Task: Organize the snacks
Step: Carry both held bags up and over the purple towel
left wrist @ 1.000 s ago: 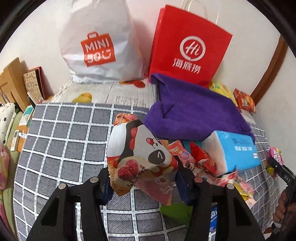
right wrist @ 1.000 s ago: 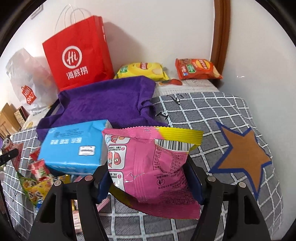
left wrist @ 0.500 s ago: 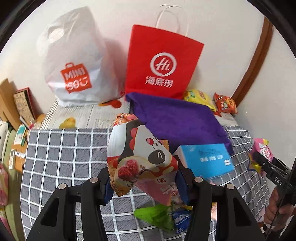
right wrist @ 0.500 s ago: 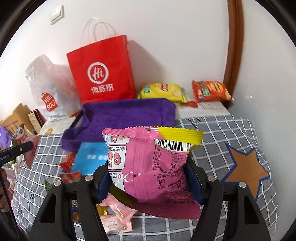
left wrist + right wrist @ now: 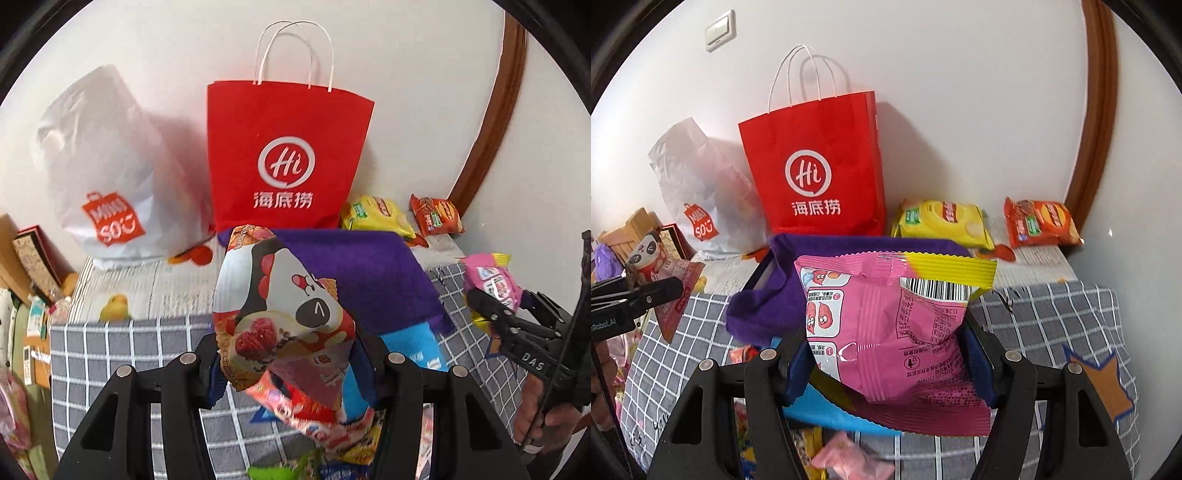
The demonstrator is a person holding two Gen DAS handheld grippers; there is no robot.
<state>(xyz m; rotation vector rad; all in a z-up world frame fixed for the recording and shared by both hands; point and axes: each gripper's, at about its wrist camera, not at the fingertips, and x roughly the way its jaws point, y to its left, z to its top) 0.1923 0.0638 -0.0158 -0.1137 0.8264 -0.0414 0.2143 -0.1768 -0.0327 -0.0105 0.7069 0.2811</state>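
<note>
**Both grippers loaded, packets held up over the bed**

Left wrist view: left gripper (image 5: 291, 369) has its fingers pinched on a panda-print snack packet (image 5: 284, 317), gripping the lower body, top end sticking up and leaning left. Packet looks light, crinkly film, air-filled; my read is it will deform and could slip if squeezed only at the puffed middle, so a seam edge is the safer hold. Gripper points forward toward the red paper bag (image 5: 286, 158), which stands upright against the wall behind a purple cloth (image 5: 369, 273). White plastic bag (image 5: 107, 173) sits left of it. Loose snack pile (image 5: 332, 439) lies below the fingers on the grey checked cover (image 5: 122, 350).

Right wrist view: right gripper (image 5: 890, 363) is clamped on a pink snack packet (image 5: 886, 325), held across its lower half, yellow seal edge up, back label toward the camera. Same soft, slick film, so same handling. Gripper is roughly level, aimed at the red bag. Yellow chip bag (image 5: 942, 221) and orange chip bag (image 5: 1041, 221) lie by the wall, right of the bag. Other gripper visible at far left.
</note>
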